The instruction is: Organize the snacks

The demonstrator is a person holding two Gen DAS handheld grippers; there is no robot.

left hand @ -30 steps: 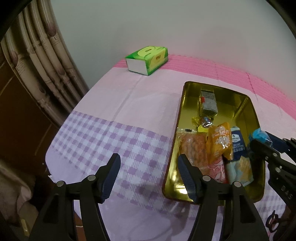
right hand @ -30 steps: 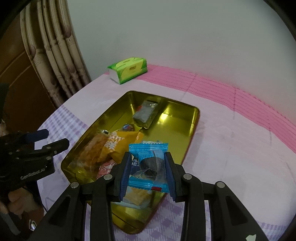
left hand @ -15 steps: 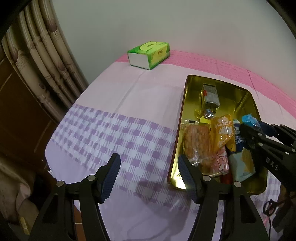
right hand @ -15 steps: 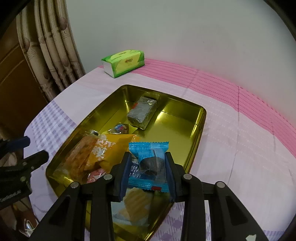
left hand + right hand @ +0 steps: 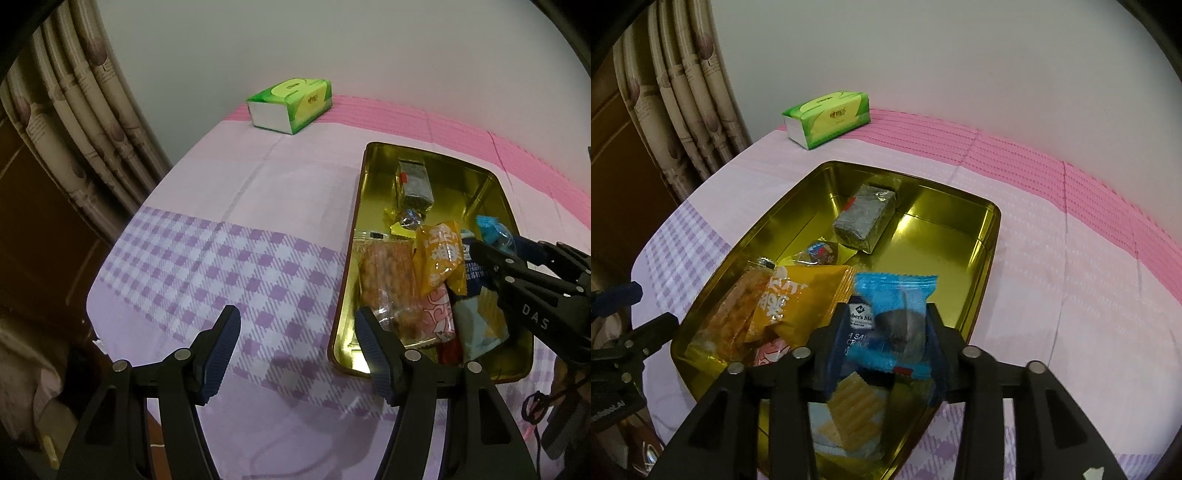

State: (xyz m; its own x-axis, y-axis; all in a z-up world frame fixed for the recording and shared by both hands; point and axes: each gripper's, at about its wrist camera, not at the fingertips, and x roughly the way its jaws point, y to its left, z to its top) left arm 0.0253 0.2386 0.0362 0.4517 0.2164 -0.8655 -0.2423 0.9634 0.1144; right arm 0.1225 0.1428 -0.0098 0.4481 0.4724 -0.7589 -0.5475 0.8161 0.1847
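Your gold tin (image 5: 982, 254) sits open on the cloth-covered table (image 5: 229, 206), and most of its load is crowded at the end nearest you: a clear bag of orange snacks (image 5: 735, 317) along one wall, a yellow packet (image 5: 801, 299) lying over it, a pink wrapper (image 5: 439, 314) poking out beneath, and a dark blue cracker pack (image 5: 857, 332) beside them. Farther in lie a small wrapped candy (image 5: 820, 253) and a grey foil block (image 5: 866, 218); the far corner shows bare metal. A green tissue box (image 5: 290, 103) stands well apart at the table's far edge, near the curtain (image 5: 74, 110). Your right gripper (image 5: 886, 332) hangs over the near end of the tin, its jaws opening, with the blue snack packet (image 5: 895, 317) between them and above the cracker pack; the packet is bright blue with a dark round biscuit showing through. Your left gripper (image 5: 295, 343) stands wide and empty, its right finger overlapping the tin's near corner in its own camera.
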